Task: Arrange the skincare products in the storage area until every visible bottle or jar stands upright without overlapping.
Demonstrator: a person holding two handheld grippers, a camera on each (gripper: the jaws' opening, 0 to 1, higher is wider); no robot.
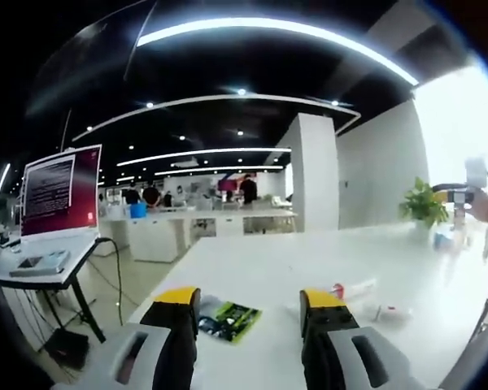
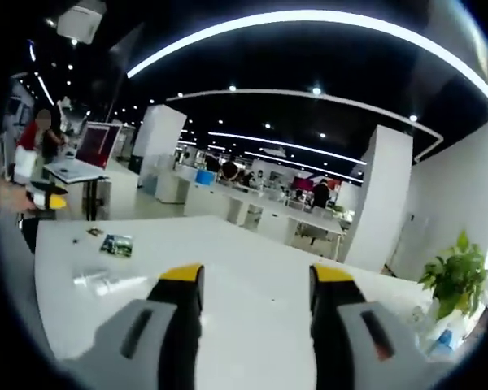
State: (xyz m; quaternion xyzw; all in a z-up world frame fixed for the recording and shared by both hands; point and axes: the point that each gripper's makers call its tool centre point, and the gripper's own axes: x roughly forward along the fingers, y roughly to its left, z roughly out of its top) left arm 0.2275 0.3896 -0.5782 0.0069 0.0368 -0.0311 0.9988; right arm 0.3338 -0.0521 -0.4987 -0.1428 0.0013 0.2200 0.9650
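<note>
My left gripper (image 1: 249, 299) is open above the near end of a white table (image 1: 276, 260), nothing between its yellow-tipped jaws. Just beyond it a clear tube with a red cap (image 1: 354, 288) lies on its side, and a small pale item (image 1: 390, 311) lies flat to its right. A green packet (image 1: 228, 318) rests flat beside the left jaw. My right gripper (image 2: 256, 276) is open and empty over the table's middle. In its view the clear tube (image 2: 106, 282) lies flat at the left, with the green packet (image 2: 116, 244) behind it.
A potted plant (image 1: 423, 203) stands at the table's far end, with small bluish containers (image 2: 439, 337) by it. A monitor on a wheeled stand (image 1: 61, 191) is off the table's left side. People stand at benches in the background. The right gripper (image 1: 464, 191) shows far right, held by a hand.
</note>
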